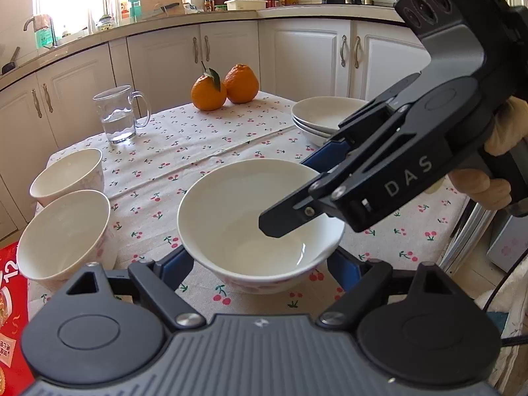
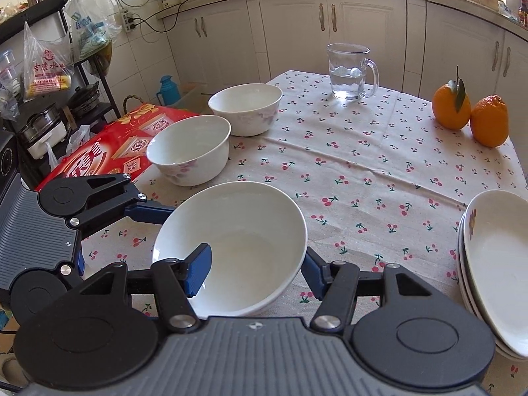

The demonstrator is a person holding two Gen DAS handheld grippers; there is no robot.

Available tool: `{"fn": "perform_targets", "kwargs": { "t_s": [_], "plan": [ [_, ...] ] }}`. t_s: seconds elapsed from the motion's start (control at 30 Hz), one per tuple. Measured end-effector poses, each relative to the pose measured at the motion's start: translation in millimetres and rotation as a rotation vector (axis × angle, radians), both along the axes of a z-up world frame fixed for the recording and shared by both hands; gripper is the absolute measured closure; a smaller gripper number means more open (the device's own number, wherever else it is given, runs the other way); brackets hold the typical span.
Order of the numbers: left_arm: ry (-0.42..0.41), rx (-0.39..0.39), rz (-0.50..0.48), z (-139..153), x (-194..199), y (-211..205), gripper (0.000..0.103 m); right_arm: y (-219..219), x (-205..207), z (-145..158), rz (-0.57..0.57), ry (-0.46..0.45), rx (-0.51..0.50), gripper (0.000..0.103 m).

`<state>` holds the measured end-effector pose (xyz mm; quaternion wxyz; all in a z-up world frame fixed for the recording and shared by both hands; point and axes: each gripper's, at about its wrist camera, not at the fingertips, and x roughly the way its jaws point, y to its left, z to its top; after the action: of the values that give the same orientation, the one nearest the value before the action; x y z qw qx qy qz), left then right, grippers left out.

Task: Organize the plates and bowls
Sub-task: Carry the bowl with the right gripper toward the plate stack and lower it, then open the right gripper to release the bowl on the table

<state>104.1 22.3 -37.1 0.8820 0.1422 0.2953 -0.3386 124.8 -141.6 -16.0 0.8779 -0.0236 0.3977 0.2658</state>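
Note:
A white bowl (image 1: pixel 250 217) with a cherry pattern stands on the cherry-print tablecloth, also in the right wrist view (image 2: pixel 250 231). My left gripper (image 1: pixel 260 270) is open, its blue pads on either side of the bowl's base. My right gripper (image 2: pixel 257 272) straddles the bowl's right wall, one finger inside and one outside, jaws open. It shows in the left wrist view (image 1: pixel 297 198). Two more white bowls (image 1: pixel 62 231) (image 1: pixel 69 175) stand at the left. A stack of shallow white plates (image 1: pixel 326 115) (image 2: pixel 495 264) sits at the right.
A glass mug with water (image 1: pixel 117 115) and two oranges (image 1: pixel 224 87) stand at the far side of the table. A red snack bag (image 2: pixel 109 145) lies by the left table edge. Kitchen cabinets (image 1: pixel 231 56) run behind.

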Motion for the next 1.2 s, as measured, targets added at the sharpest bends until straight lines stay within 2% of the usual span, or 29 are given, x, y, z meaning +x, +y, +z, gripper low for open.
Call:
{"fn": "perform_targets", "kwargs": {
  "t_s": [0.5,0.57,0.63,0.7,0.83,1.0,1.2],
  "plan": [
    [0.018,-0.014,-0.025,-4,8,-12,0.015,-15,5,-7,-0.063,0.026,0.026,0.035],
    [0.015,-0.012,-0.025,-5,8,-12,0.015,-16,5,-8,-0.058,0.027,0.039,0.028],
    [0.016,-0.009,-0.023,-6,7,-13,0.014,-16,4,-6,-0.059,0.011,0.055,0.006],
    [0.02,-0.02,-0.018,-5,5,-11,0.013,-16,2,-4,-0.066,-0.01,0.066,0.0],
    [0.015,-0.039,-0.001,0,2,-3,0.008,-17,2,-3,-0.059,-0.004,0.094,0.0],
    [0.008,-0.041,0.03,7,-8,10,0.008,-18,-1,2,-0.047,-0.027,0.112,0.0],
    [-0.01,-0.02,0.078,12,-17,27,0.008,-2,-13,21,0.022,-0.145,0.029,0.0]
  ]
}}
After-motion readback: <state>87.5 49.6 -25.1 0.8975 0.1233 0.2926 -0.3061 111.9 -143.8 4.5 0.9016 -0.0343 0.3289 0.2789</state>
